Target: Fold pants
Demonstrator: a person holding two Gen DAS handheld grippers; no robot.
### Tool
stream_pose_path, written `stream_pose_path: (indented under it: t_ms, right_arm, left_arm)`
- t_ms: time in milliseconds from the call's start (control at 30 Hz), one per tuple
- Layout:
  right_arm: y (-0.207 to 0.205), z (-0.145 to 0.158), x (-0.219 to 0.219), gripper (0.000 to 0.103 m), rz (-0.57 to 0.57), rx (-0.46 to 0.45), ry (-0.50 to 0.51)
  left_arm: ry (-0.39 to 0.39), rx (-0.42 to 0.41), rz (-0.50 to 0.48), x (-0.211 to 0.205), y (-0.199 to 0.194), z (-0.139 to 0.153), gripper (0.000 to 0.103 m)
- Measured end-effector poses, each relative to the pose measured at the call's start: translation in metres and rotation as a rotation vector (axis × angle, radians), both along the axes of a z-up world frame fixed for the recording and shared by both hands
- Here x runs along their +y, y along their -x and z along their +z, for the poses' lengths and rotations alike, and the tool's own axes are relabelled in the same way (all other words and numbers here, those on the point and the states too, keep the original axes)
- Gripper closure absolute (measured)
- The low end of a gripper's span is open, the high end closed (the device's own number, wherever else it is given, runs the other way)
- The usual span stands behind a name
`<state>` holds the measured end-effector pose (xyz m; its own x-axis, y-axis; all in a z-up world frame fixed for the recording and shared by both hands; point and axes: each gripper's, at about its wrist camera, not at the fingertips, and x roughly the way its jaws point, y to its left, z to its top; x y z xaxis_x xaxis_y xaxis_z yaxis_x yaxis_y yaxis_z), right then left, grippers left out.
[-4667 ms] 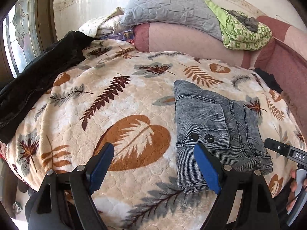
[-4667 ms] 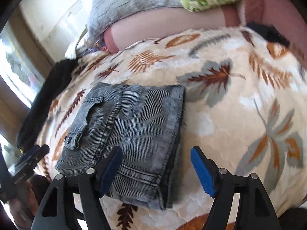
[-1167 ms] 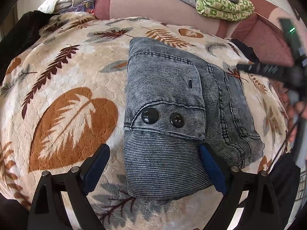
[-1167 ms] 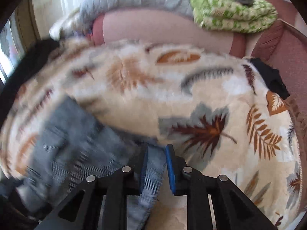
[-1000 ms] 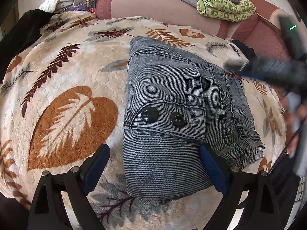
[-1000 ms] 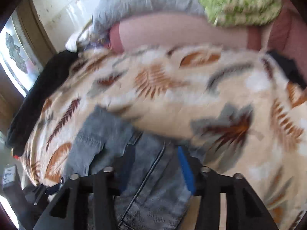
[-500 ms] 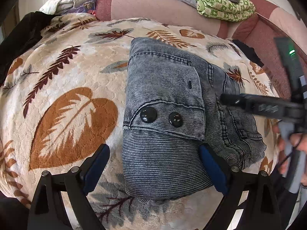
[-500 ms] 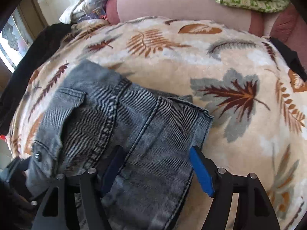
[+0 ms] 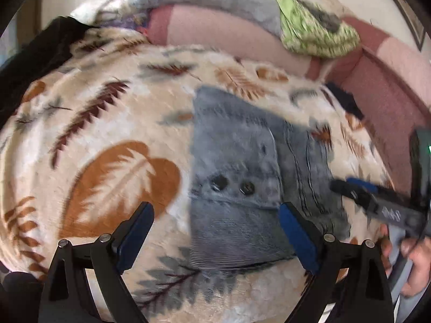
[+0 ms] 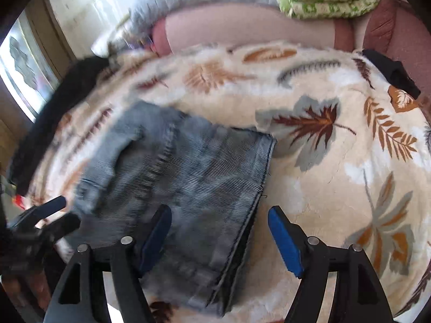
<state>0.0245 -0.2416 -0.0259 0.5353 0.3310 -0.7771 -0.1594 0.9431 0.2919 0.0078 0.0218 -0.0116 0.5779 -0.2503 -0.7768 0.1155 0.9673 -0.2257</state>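
Lying folded on the leaf-print blanket (image 9: pixel 113 140), grey jeans (image 9: pixel 242 167) ahead of both wide-open, empty grippers, left gripper (image 9: pixel 215 231), right gripper (image 10: pixel 218 231) pulled back since gripping.

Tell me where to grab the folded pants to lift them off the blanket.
Take the folded pants at the stacked layered edge nearest the right tool, coming in low from the near side. All layers meet there, so one pinch should hold the bundle together.

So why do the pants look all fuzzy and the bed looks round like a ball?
Left wrist view: the pants and leaf blanket are smeared by motion blur, and the fisheye lens bulges the bed. Right wrist view: the left part of the pants is smeared, while the blanket's right side stays sharper.
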Motion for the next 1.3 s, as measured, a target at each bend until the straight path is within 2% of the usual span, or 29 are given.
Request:
stream_pose_path:
  t_ms: [33,67,100,133,233,267,367,433,533,667,733,800,833,867,900,933,967,1100,1200,1300]
  right_arm:
    - [0.004,-0.007,0.003,0.025,0.015,0.02,0.002]
    - [0.001,-0.024,0.011,0.025,0.048,0.084,0.046]
    - [-0.003,-0.038,0.013,0.025,0.051,0.118,0.046]
    - [-0.002,-0.036,0.006,0.025,0.028,0.103,0.001]
    - [-0.002,-0.025,-0.013,0.025,-0.001,0.12,-0.122]
    - [-0.003,-0.021,-0.024,0.025,-0.014,0.127,-0.192]
    - [-0.011,-0.023,-0.048,0.025,-0.024,0.191,-0.395]
    - [-0.02,-0.035,-0.061,0.025,-0.042,0.268,-0.512]
    - [-0.034,-0.048,-0.065,0.025,-0.044,0.345,-0.612]
    - [-0.041,-0.057,-0.057,0.025,-0.051,0.411,-0.586]
    - [-0.047,-0.06,-0.053,0.025,-0.054,0.426,-0.579]
    - [-0.055,-0.061,-0.047,0.025,-0.047,0.429,-0.559]
    - [-0.061,-0.063,-0.041,0.027,-0.041,0.428,-0.54]
    - [-0.063,-0.062,-0.036,0.039,-0.034,0.425,-0.504]
    - [-0.068,-0.063,-0.03,0.055,-0.031,0.427,-0.469]
    - [-0.065,-0.062,-0.031,0.058,-0.028,0.424,-0.458]
    - [-0.064,-0.061,-0.029,0.063,-0.019,0.414,-0.438]
    - [-0.061,-0.051,-0.018,0.074,-0.002,0.363,-0.375]
    - [-0.054,-0.038,-0.016,0.078,0.018,0.31,-0.34]
    - [-0.049,-0.024,-0.02,0.079,0.03,0.274,-0.363]
  left_arm:
    - [-0.005,-0.003,0.027,0.005,-0.001,0.0,0.008]
    - [-0.016,0.02,0.039,0.007,-0.005,-0.006,0.008]
    - [-0.034,0.056,0.037,0.006,-0.009,-0.013,0.008]
    - [-0.073,0.118,0.027,0.003,-0.015,-0.027,0.008]
    - [-0.052,0.103,0.019,0.008,-0.016,-0.023,0.008]
    - [-0.04,0.097,0.021,0.01,-0.018,-0.016,0.008]
    - [0.056,0.058,0.011,0.019,-0.028,0.001,0.008]
    - [0.156,0.103,0.004,0.025,-0.043,0.001,0.008]
    - [0.274,0.192,-0.037,0.024,-0.066,-0.014,0.008]
    - [0.387,0.326,-0.053,0.016,-0.083,-0.044,0.008]
    - [0.405,0.349,-0.054,0.013,-0.084,-0.051,0.009]
    - [0.396,0.337,-0.061,0.008,-0.082,-0.05,0.009]
    - [0.392,0.336,-0.065,0.005,-0.083,-0.05,0.009]
    - [0.39,0.336,-0.063,0.004,-0.084,-0.05,0.01]
    - [0.383,0.336,-0.057,0.003,-0.084,-0.051,0.017]
    - [0.361,0.338,-0.054,0.001,-0.085,-0.051,0.027]
    - [0.334,0.336,-0.05,0.0,-0.086,-0.051,0.031]
    - [0.244,0.298,-0.06,-0.007,-0.08,-0.047,0.047]
    - [0.179,0.245,-0.077,-0.016,-0.076,-0.036,0.066]
    - [0.114,0.182,-0.099,-0.023,-0.069,-0.022,0.071]
